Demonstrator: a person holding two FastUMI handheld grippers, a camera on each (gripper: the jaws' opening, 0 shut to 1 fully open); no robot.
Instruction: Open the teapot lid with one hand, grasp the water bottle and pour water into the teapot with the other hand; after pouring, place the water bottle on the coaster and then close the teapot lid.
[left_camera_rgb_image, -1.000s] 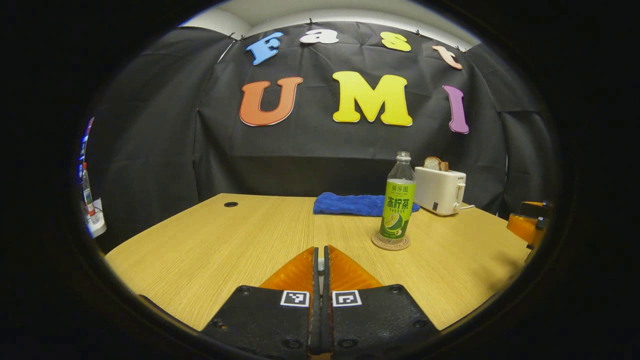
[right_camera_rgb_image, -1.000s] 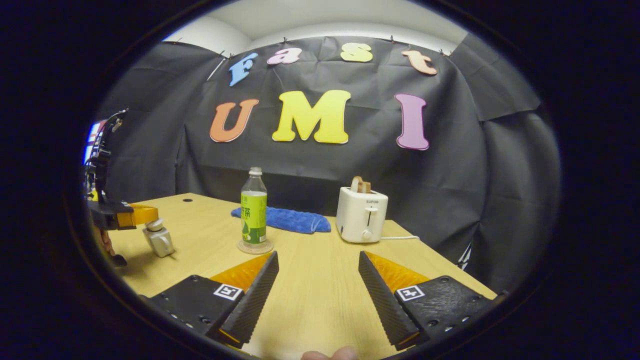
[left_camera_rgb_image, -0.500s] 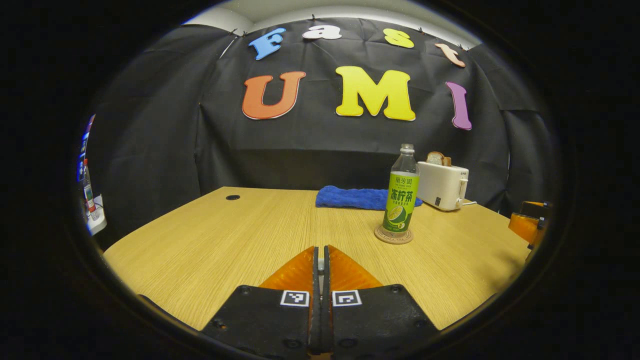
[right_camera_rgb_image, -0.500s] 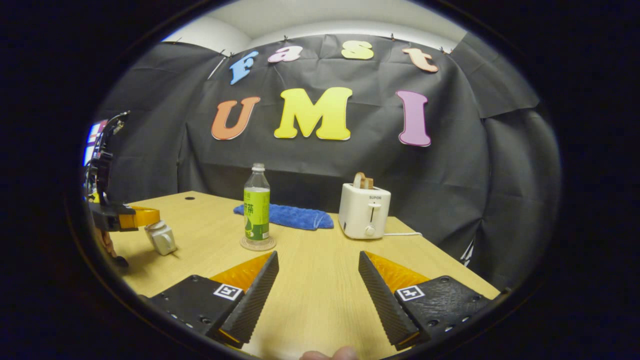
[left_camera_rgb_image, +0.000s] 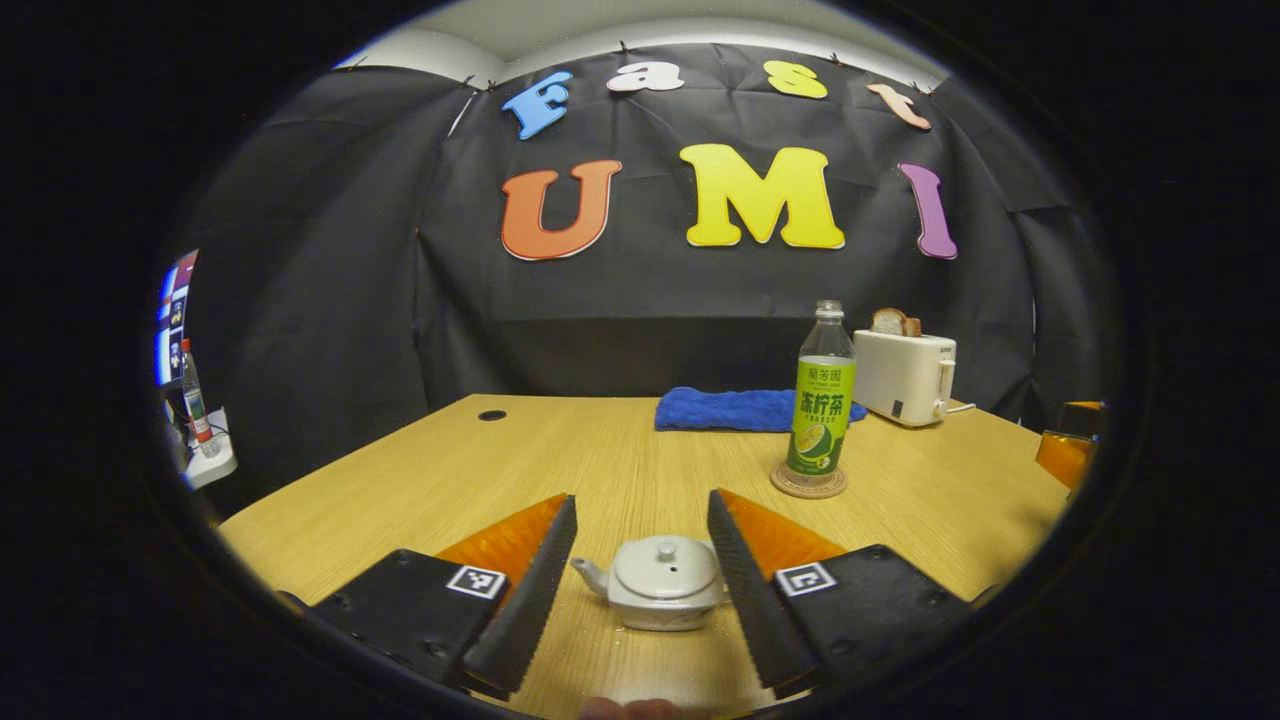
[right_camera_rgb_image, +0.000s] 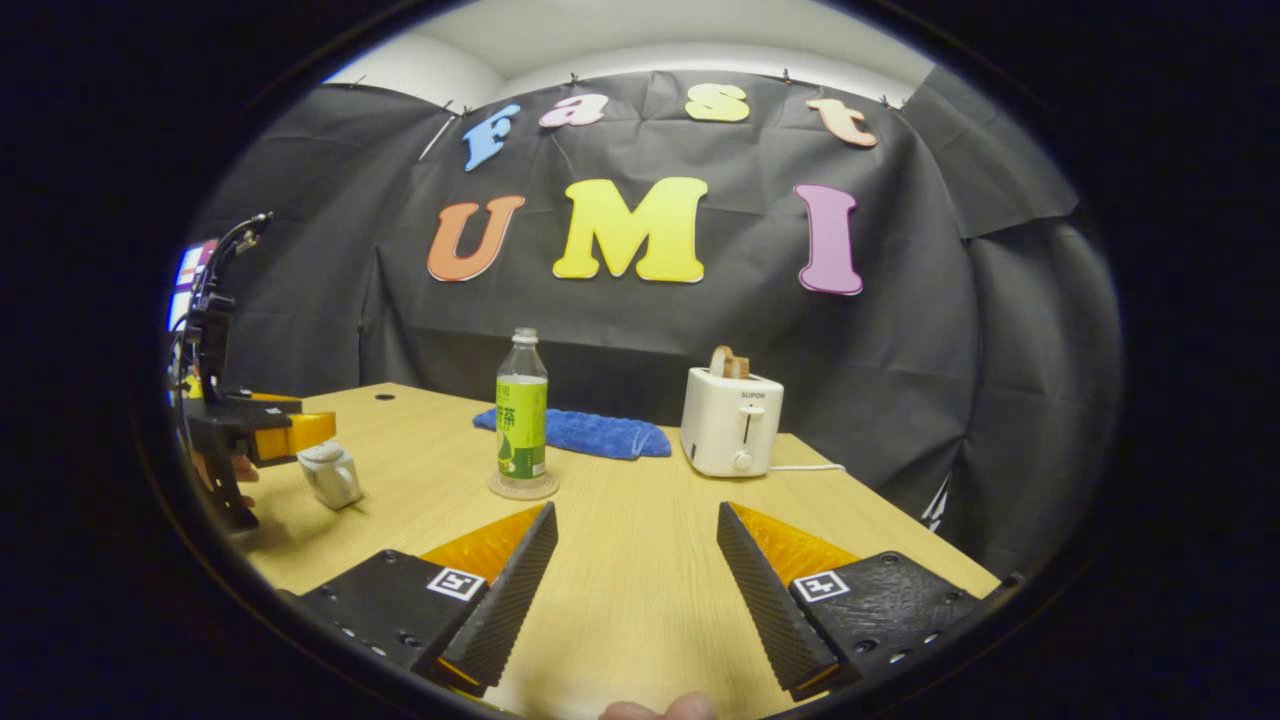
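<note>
A small pale teapot (left_camera_rgb_image: 660, 585) with its lid (left_camera_rgb_image: 665, 565) on stands on the wooden table (left_camera_rgb_image: 450, 480). It sits between the fingers of my open left gripper (left_camera_rgb_image: 641, 500), apart from both. The green-labelled water bottle (left_camera_rgb_image: 825, 400) stands upright on a round coaster (left_camera_rgb_image: 808, 482) further back to the right. In the right gripper view my right gripper (right_camera_rgb_image: 635, 515) is open over bare table with nothing in it. There the bottle (right_camera_rgb_image: 522, 410) and coaster (right_camera_rgb_image: 522, 487) lie ahead to the left, and the teapot (right_camera_rgb_image: 332, 472) sits under the left gripper (right_camera_rgb_image: 265, 435) at far left.
A white toaster (right_camera_rgb_image: 733, 425) with bread in it and a folded blue cloth (right_camera_rgb_image: 585, 433) stand along the table's far edge, by the black wall. A cable hole (left_camera_rgb_image: 491, 414) marks the far left of the table. A person's fingertip (right_camera_rgb_image: 655, 710) shows at the bottom.
My left gripper has gone from shut to open, and the teapot with its lid on now shows between its fingers. My right gripper has hardly moved and stays open.
</note>
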